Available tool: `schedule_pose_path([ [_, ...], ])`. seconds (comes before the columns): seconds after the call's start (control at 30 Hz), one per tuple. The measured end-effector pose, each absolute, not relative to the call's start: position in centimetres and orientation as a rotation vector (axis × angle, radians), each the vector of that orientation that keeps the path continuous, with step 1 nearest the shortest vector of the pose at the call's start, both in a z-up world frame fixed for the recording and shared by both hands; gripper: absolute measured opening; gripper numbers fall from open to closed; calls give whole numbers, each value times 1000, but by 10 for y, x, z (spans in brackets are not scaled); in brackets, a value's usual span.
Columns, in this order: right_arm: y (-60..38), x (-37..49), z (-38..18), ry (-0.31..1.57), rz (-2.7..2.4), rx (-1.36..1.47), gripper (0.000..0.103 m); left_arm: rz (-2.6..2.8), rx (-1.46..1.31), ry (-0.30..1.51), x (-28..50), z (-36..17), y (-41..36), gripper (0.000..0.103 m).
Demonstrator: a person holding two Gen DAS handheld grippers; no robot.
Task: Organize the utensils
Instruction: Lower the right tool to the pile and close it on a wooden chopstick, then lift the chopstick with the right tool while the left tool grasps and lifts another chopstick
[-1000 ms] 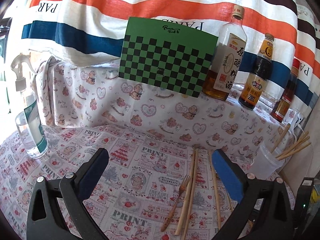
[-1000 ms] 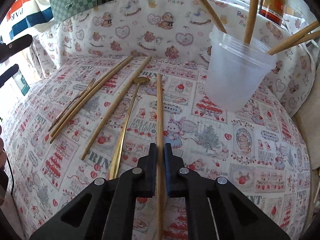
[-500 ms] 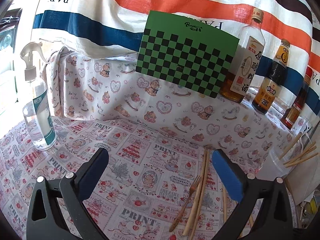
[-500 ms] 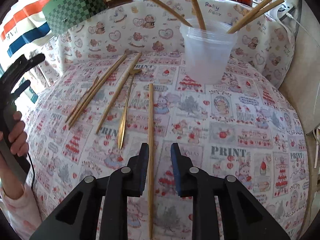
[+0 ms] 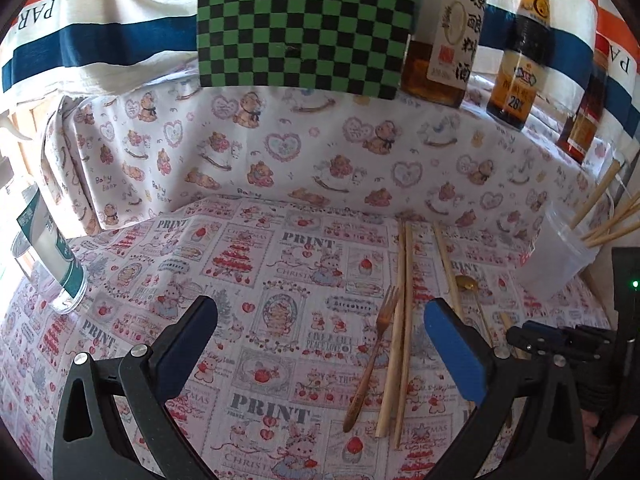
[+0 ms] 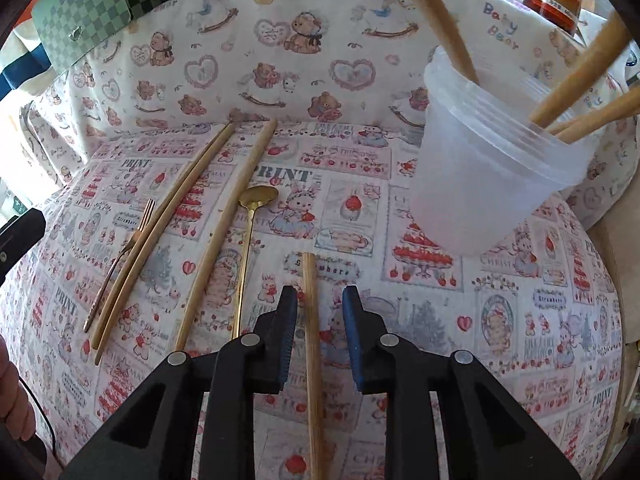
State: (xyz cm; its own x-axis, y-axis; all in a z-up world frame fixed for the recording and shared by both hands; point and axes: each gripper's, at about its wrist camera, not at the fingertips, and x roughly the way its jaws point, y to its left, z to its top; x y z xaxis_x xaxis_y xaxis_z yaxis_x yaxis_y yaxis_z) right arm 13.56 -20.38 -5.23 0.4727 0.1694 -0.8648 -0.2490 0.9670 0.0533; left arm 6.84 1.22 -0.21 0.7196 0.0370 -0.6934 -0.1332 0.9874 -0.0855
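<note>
I'm seeing the worktop (image 5: 280, 280) lying under a printed cloth (image 6: 500, 300), a bear-patterned cloth (image 5: 320, 152) rising behind it. A striped sheet (image 5: 100, 40) is hanging at the back. Daylight is coming in strong from the left.

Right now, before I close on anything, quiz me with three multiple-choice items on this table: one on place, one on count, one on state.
1. Where does the gold spoon lie?
A. inside the cup
B. on the cloth, left of the right gripper
C. on the shelf by the bottles

2. How many forks are on the cloth?
A. one
B. two
C. three

3. How does the right gripper stand?
A. clamped on the spoon
B. open, straddling a chopstick
C. open over bare cloth

Answers:
1 B: the spoon lies flat, apart from the plastic cup.
2 A: only one fork shows.
3 B: gaps show on both sides of the stick; the jaws have just been opening.
</note>
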Motion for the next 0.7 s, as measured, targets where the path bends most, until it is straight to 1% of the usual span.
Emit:
schedule_pose_path([
  [0.1, -198, 135, -54, 1031, 294, -107, 25, 82, -112, 772, 67, -2, 6, 103],
  [0.13, -197, 134, -54, 1027, 296, -112, 23, 78, -111, 772, 66, -2, 5, 103],
  [0.17, -198, 132, -55, 1022, 280, -126, 12, 75, -112, 771, 65, -1, 5, 103],
  [0.2, -197, 130, -55, 1012, 263, -148, 8, 73, -113, 770, 64, 0, 5, 103],
  [0.3, -202, 120, -49, 983, 304, -126, 8, 56, -128, 782, 64, 1, 7, 102],
  [0.37, -209, 109, -37, 932, 334, -93, 8, 13, -150, 803, 65, 0, 7, 97],
  [0.43, -218, 93, -19, 847, 361, -65, 8, -25, -169, 832, 66, -3, 6, 85],
  [0.47, -223, 85, -8, 794, 375, -45, 8, -35, -170, 842, 66, -4, 4, 81],
  [0.5, -230, 77, 2, 739, 391, -19, 8, -39, -168, 848, 67, -5, 3, 71],
  [0.53, -236, 69, 13, 679, 404, 7, 8, -41, -163, 854, 68, -7, 0, 60],
  [0.57, -243, 61, 22, 618, 411, 20, 8, -49, -157, 864, 69, -9, -3, 52],
  [0.6, -249, 53, 32, 543, 407, 27, 8, -66, -154, 878, 69, -12, -5, 38],
  [0.63, -254, 46, 40, 466, 389, 33, 8, -86, -152, 894, 70, -14, -8, 29],
  [0.7, -263, 32, 54, 329, 351, 45, 8, -112, -148, 911, 70, -16, -13, 27],
])
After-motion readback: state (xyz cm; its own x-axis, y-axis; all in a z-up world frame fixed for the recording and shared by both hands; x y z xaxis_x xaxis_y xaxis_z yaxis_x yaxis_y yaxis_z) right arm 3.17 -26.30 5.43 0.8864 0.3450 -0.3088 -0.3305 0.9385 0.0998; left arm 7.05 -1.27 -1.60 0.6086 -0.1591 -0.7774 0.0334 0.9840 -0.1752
